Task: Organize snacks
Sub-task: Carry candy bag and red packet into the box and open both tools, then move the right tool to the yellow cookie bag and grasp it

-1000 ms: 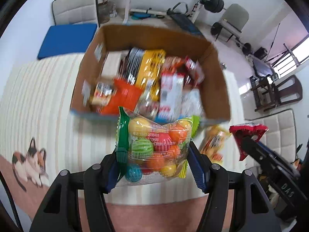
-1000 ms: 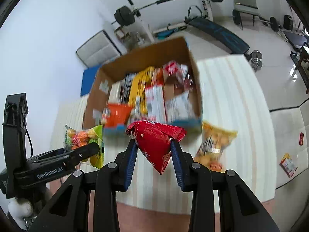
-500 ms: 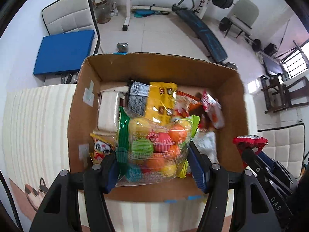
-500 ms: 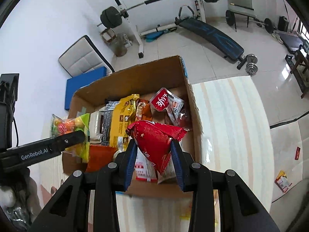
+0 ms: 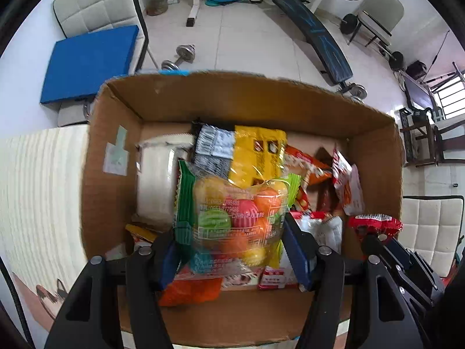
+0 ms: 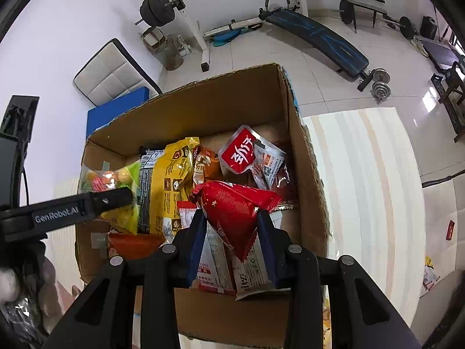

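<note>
The clear bag of round candies (image 5: 232, 218) has green edges and balls of yellow, red, green and orange inside. It hangs over the cardboard box (image 5: 250, 99), above the left part of the box, and the left gripper (image 5: 232, 250) is clamped on its two sides with blue pads (image 5: 296, 250). In the right wrist view the same candy bag (image 6: 110, 177) shows at the left of the box with a black finger across it.

The red snack pack (image 6: 235, 212) is shaped like a pointy triangle with small stars on it. The right gripper (image 6: 231, 241) squeezes it tight between blue pads, and it hangs over the middle of the box (image 6: 308, 180). In the left wrist view its crinkly red top (image 5: 375, 222) peeks up at the right side of the box.

The box is already full of snacks (lots of them stand on end): a yellow bag (image 6: 174, 186), a white pack (image 5: 157, 180), an orange pack (image 5: 189, 289) and a red pouch with white writing (image 6: 238, 154).

The box sits on a striped cloth (image 6: 363, 180). Behind it there is a blue mat (image 5: 90, 61), a weight bench (image 6: 316, 39) and small dumbbells (image 5: 178, 58) on the tile floor
</note>
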`<state>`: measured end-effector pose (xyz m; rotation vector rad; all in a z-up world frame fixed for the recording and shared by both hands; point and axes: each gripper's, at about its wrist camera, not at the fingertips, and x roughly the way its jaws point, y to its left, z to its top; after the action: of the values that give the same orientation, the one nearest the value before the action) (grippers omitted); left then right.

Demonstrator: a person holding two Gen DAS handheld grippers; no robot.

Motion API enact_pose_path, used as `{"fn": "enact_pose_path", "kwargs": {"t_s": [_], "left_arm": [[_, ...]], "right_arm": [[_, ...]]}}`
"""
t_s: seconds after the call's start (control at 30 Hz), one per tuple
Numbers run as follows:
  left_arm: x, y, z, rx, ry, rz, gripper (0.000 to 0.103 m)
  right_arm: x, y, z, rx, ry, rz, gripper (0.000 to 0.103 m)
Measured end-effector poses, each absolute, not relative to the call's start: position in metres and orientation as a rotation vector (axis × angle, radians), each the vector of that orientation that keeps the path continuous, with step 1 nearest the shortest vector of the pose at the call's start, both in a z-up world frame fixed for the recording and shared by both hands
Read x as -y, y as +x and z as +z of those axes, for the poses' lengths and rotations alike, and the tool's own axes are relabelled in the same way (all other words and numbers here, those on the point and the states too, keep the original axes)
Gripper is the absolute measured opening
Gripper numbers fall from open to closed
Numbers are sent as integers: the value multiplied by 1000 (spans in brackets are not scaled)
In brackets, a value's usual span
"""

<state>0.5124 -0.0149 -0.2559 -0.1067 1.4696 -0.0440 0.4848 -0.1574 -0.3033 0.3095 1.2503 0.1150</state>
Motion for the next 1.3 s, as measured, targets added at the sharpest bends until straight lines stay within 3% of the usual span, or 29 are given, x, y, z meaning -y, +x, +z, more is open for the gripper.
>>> {"fn": "enact_pose_path", "kwargs": {"t_s": [0.23,0.4,0.43,0.47,0.53,0.63,0.73,0.93,1.3], "left_arm": [[11,530,-258,-1484,-77,-53,62],[17,539,-270,-1541,-85,-81,63],[18,539,-270,-1539,-77,-76,65],[18,539,-270,-1535,-72,-74,66],[17,538,-269,-1522,-79,-71,70],[13,535,-263,-1501,-97,-67,89],[12,528,-254,-1473,-99,-63,89],[12,502,-223,-1336,-44,-28,89],[11,431,-195,-1249,-41,-14,90]], "right_arm": [[153,496,-316,-1282,328,101,39],[150,502,-326,-1324,340,89,45],[150,503,-326,-1326,336,85,52],[150,503,-327,-1329,330,80,64],[150,503,-326,-1334,326,82,75],[152,501,-322,-1338,318,78,77],[151,499,-316,-1340,284,66,90],[143,481,-289,-1305,169,58,93],[144,417,-268,-1279,125,48,94]]}}
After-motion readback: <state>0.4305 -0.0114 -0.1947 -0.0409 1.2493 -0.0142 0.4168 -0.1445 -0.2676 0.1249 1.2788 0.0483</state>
